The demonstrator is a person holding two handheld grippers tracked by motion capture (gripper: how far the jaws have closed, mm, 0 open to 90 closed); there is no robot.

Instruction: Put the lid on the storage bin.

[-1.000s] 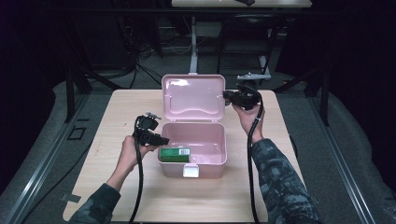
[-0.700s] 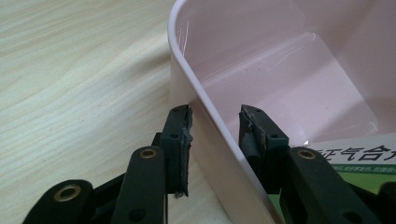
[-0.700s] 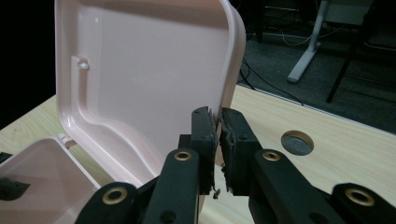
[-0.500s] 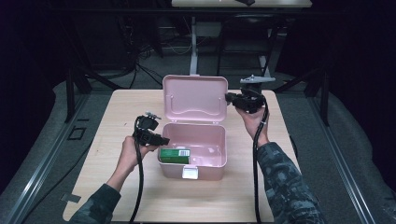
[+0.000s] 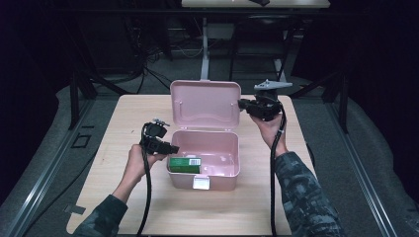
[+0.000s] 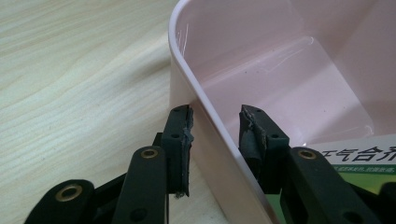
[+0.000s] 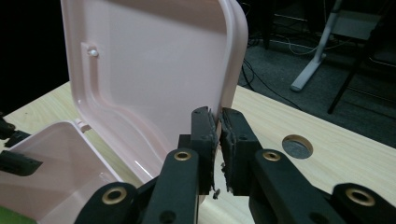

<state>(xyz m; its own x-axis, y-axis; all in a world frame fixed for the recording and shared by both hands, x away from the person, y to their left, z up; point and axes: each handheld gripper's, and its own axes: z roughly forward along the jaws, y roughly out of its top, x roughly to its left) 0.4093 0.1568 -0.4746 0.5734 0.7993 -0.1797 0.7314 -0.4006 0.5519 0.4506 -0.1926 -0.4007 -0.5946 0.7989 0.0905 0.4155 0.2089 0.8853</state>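
Since a second ago the right gripper (image 5: pixel 243 104) has risen with the pink lid (image 5: pixel 205 106), which stood leaning back then and now stands nearly upright above the box; the left gripper (image 5: pixel 174 148) has kept its place at the box's left wall; the pink box (image 5: pixel 232 165) sits open near the middle of the desk (image 5: pixel 123 118), its latch tab facing the person; inside it a green carton with white print (image 5: pixel 184 164) lies along the front wall at the left end, and the rest of the pink floor is bare and glossy; in the left gripper view the jaws stand spread astride the box's left rim (image 6: pixel 205 112), one outside over the wood and one inside, with a corner of the green carton (image 6: pixel 359 158) just beside the inner jaw; whether the pads touch the wall cannot be told; in the right gripper view the right gripper (image 7: pixel 219 122) is pressed together on the lid's side edge (image 7: pixel 233 60), pinching the thin pink rim between its pads, with the lid's moulded inner face turned toward the box
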